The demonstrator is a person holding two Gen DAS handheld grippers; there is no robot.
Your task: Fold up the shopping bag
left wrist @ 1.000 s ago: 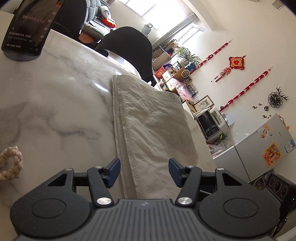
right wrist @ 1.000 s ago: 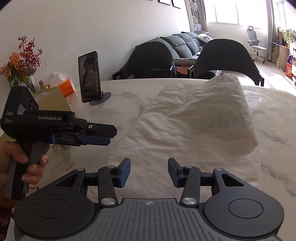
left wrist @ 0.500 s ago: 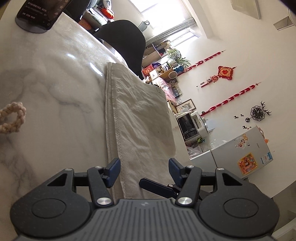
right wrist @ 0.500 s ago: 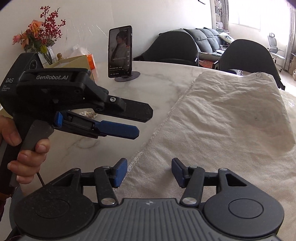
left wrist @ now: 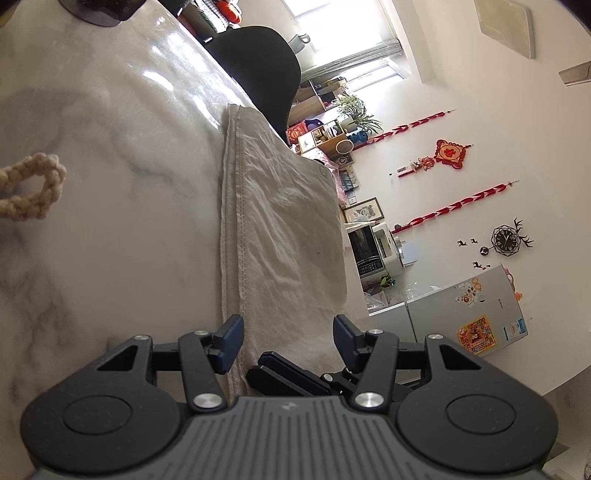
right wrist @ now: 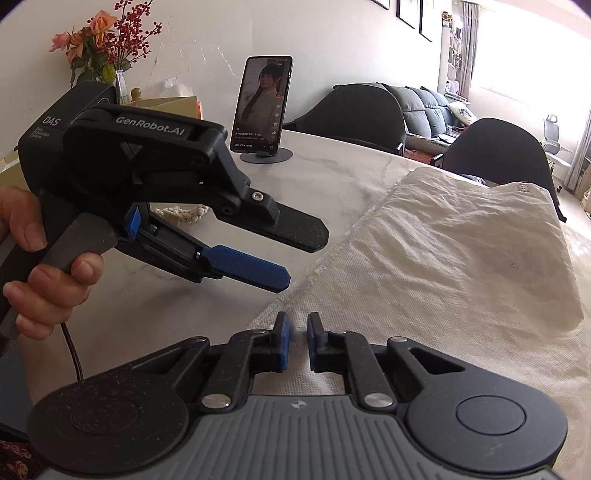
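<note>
We see the right gripper (right wrist: 297, 341) jaws, wide apart a sec ago, now drawn nearly together over the near edge of the shopping bag (right wrist: 443, 266); can't tell if cloth is pinched. In the left wrist view its fingers (left wrist: 288, 373) have come in under the left gripper (left wrist: 288, 345), at the bag's near-left corner. The left gripper's jaws are closing a bit, nothing gripped. It has rolled and dropped toward the table (left wrist: 110, 184), so the phone stand (left wrist: 98, 14) is almost out of view.

shopping bag (right wrist: 443, 266) | off-white non-woven fabric, wrinkled | lying flat | on marble table (left wrist: 92, 147), stitched edge straight
</note>
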